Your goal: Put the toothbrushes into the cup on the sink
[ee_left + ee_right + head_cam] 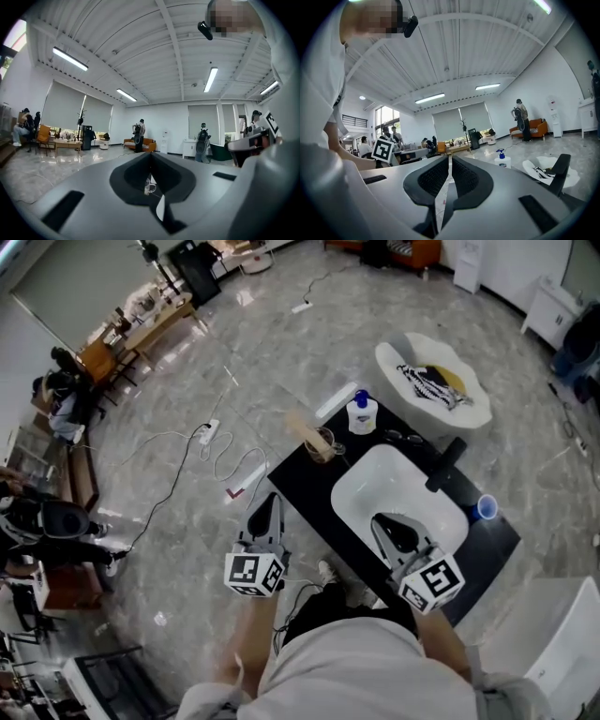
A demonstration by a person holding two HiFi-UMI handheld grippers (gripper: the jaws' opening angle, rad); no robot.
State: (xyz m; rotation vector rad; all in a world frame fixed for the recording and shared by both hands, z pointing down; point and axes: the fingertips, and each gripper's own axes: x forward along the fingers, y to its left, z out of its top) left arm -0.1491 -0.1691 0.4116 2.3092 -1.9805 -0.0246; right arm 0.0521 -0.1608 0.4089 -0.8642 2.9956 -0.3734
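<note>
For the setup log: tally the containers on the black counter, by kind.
Pump bottle: 1
Clear cup: 1
Blue cup: 1
Total: 3

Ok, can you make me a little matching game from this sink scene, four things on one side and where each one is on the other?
Things:
1. pump bottle
2. faucet
3. left gripper
4. right gripper

Places:
A. over the white basin
B. off the counter, over the floor
C. at the basin's rim
D. on the counter, next to the glass cup

Pairs: 1-D, 2-C, 3-B, 4-A
</note>
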